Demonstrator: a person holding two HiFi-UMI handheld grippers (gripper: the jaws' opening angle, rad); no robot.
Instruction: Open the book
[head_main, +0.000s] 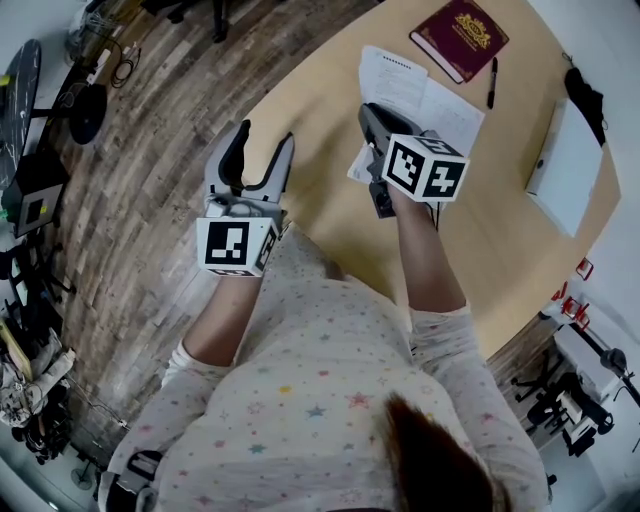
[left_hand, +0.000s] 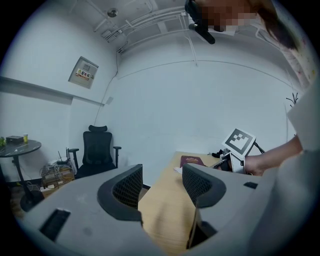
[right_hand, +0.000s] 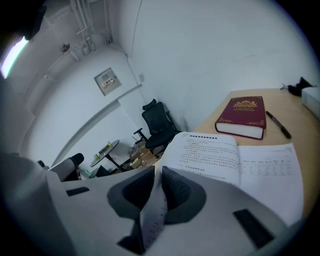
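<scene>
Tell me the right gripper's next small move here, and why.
Probably carry the pinched page across, lay it flat, then let go. The right gripper is shut on a thin printed page, apparently a leaf of the white booklet that lies spread on the table. The red book beyond is closed. The left gripper is open and empty, so it offers no help.
</scene>
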